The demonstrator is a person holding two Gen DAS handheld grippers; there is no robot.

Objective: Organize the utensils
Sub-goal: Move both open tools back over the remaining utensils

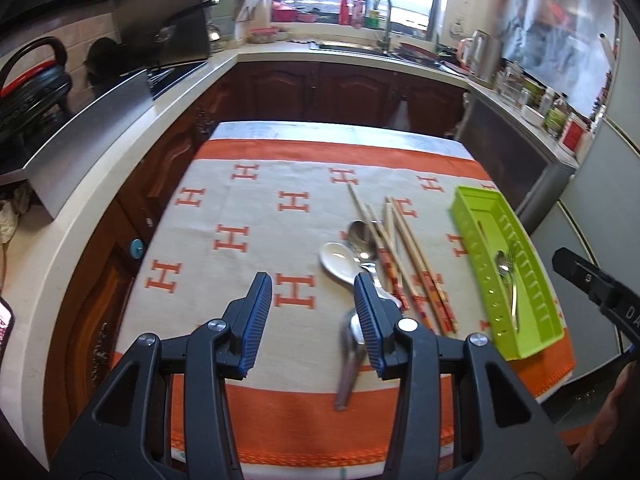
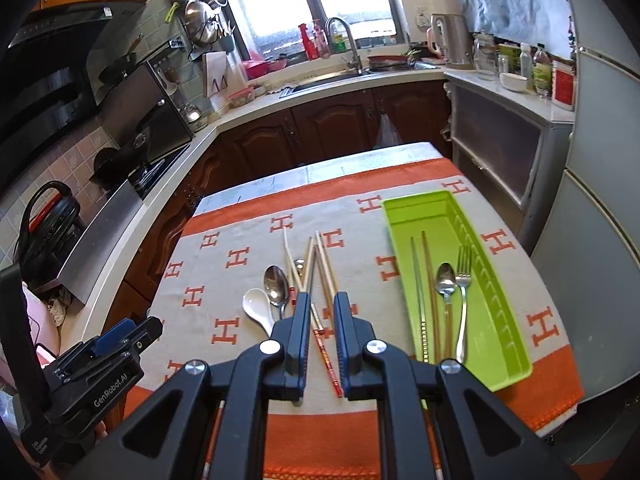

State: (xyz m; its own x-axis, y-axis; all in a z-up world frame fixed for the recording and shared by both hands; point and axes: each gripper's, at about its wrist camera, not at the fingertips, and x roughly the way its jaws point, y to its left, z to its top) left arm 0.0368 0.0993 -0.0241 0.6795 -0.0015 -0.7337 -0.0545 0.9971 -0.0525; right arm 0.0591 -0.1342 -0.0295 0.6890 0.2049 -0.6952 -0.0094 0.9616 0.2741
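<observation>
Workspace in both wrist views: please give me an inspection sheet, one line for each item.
Surface: table under a cloth with orange H pattern and orange borders.
Job's things: green tray on the right side holds a fork, a metal spoon and two long sticks; loose chopsticks, a second metal spoon and a white spoon lie on the cloth left of it.
Clutter: nothing seen on the cloth.
Grippers: left gripper open, above the cloth; right gripper open, narrow gap, over the chopsticks.
Cables: nothing seen.
Surroundings: kitchen counter, sink with tap, kettle, window.
</observation>
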